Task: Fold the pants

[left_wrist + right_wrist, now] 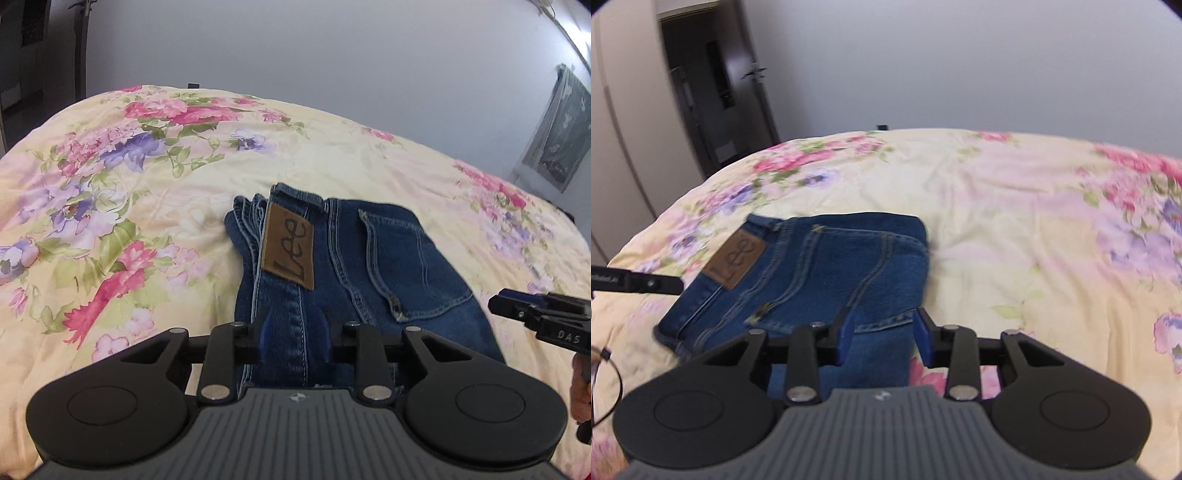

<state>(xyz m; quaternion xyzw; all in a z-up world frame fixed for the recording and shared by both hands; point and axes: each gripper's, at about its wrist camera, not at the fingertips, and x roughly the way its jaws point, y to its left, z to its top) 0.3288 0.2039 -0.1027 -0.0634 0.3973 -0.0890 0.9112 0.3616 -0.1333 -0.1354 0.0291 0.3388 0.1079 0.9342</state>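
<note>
Blue jeans (369,258) lie folded into a compact stack on a floral bedspread (147,177), brown leather patch (288,251) and back pocket facing up. My left gripper (296,332) hovers at the stack's near edge, its blue pads apart, with flat denim showing through the gap. In the right wrist view the jeans (820,273) sit left of centre. My right gripper (885,334) stands open over their near right corner with nothing pinched. Each gripper shows in the other's view: the right gripper (517,310) at the right edge, the left gripper (646,282) at the left edge.
The bedspread (1034,240) stretches wide to the right of the jeans and beyond them. A dark doorway (713,92) and pale wardrobe doors (620,110) stand behind the bed at the left. A grey cloth (561,129) hangs on the right wall. A thin cable (605,387) loops at the left.
</note>
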